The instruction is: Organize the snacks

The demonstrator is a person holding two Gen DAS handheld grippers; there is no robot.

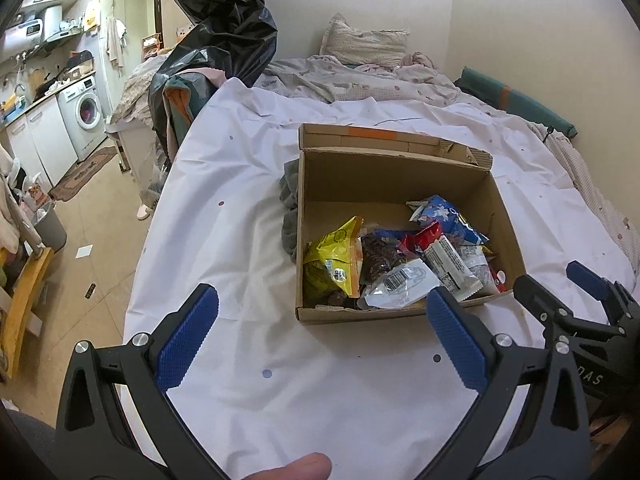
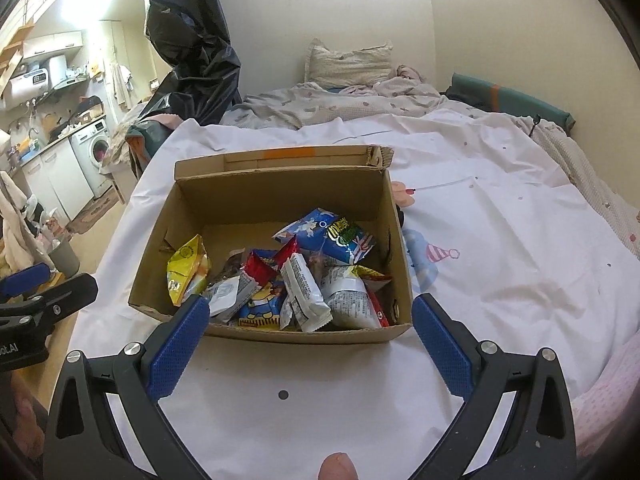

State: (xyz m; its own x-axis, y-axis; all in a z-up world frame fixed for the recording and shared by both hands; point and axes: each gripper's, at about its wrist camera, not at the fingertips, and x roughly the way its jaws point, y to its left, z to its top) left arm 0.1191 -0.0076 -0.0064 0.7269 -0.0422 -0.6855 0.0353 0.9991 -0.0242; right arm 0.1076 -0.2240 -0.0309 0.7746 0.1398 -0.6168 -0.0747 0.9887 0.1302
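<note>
Cardboard box point(image 2: 276, 196) is seen resting on a white sheet point(image 2: 500, 264) spread over the bed, top flaps folded back. Snack packets are piled loosely inside on its floor: a yellow bag point(image 2: 186, 270) against the left wall, a blue bag point(image 2: 332, 234) toward the back right, a red packet point(image 2: 262, 268) and a white wrapper point(image 2: 306, 292) near the front. Left gripper point(image 1: 322, 338) is held released, jaws spread wide, nothing between them, just short of the box's near left corner. Right gripper point(image 2: 310, 344) is likewise spread and unloaded, its blue pads point(image 2: 180, 346) flanking the front wall. A grey cloth point(image 1: 290, 216) is noted touching the box's left side.
</note>
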